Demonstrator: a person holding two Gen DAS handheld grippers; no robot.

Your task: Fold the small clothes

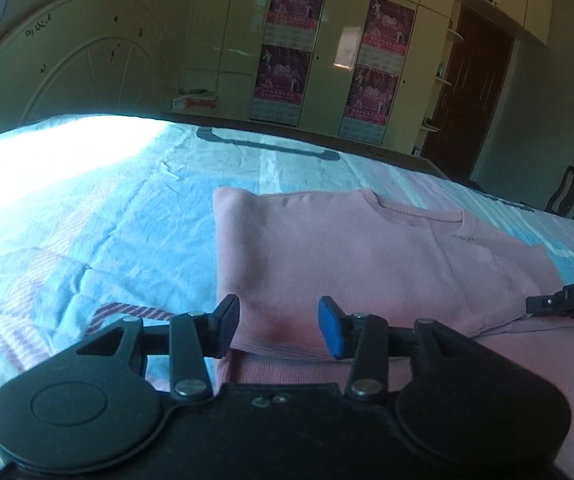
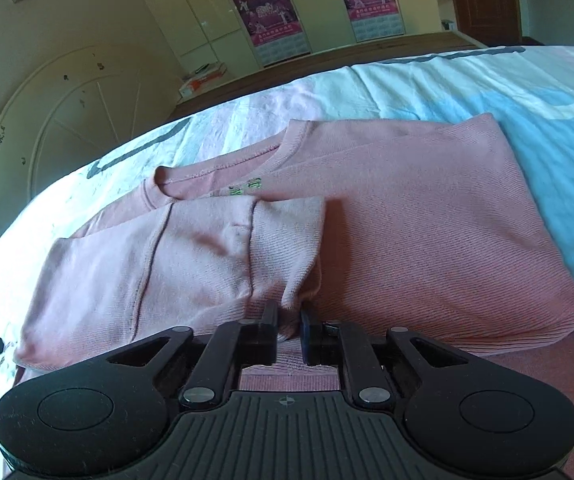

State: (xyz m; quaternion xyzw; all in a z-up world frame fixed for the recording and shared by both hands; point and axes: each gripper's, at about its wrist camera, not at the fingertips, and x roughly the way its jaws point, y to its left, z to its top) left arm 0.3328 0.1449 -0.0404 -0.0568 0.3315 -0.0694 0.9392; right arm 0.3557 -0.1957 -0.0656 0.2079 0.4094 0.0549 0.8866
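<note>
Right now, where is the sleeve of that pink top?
The sleeve is folded across the pink top on the bed, left of centre in the right wrist view, just below the neckline. The right gripper pinches its cuff.

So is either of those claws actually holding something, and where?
The right gripper pinches the pink sweatshirt at the cuff of its folded-over sleeve. The left gripper is open, holding nothing.

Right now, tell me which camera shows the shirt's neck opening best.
The right wrist view: the collar faces the camera, its inside label visible. The left wrist view shows the collar only edge-on, as a thin seam.
</note>
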